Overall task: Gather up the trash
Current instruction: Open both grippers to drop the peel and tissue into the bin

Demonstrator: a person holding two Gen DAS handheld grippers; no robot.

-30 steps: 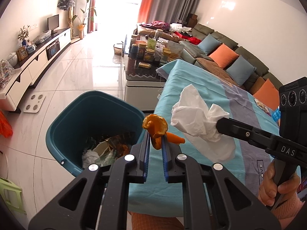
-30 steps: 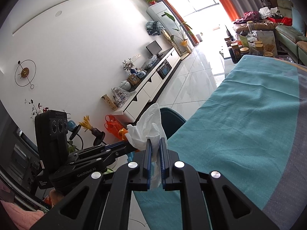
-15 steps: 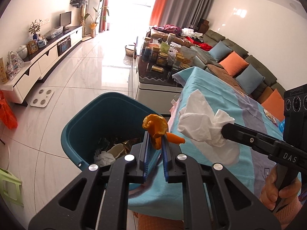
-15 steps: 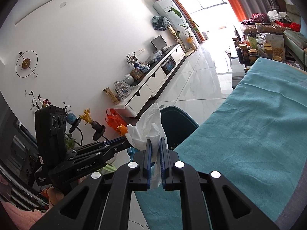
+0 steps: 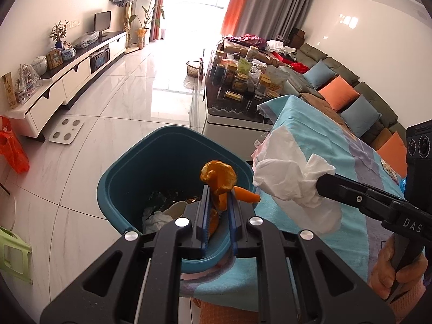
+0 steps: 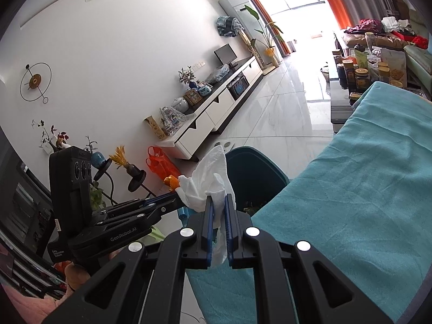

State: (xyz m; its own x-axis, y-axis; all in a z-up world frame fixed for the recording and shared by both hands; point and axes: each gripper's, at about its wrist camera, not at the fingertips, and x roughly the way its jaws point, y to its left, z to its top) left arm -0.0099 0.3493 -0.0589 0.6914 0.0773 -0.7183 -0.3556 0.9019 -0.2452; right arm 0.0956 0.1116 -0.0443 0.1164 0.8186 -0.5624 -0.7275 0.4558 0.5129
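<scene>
Left gripper pinches curled orange peel over the teal plastic bin; right gripper, lettered "DAS", clamps crumpled white tissue.

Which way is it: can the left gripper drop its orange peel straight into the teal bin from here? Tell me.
Probably yes. The left gripper, shut on the orange peel, hangs over the teal bin, whose mouth is open with nothing across it. The right gripper with the white tissue sits off to the side.
</scene>
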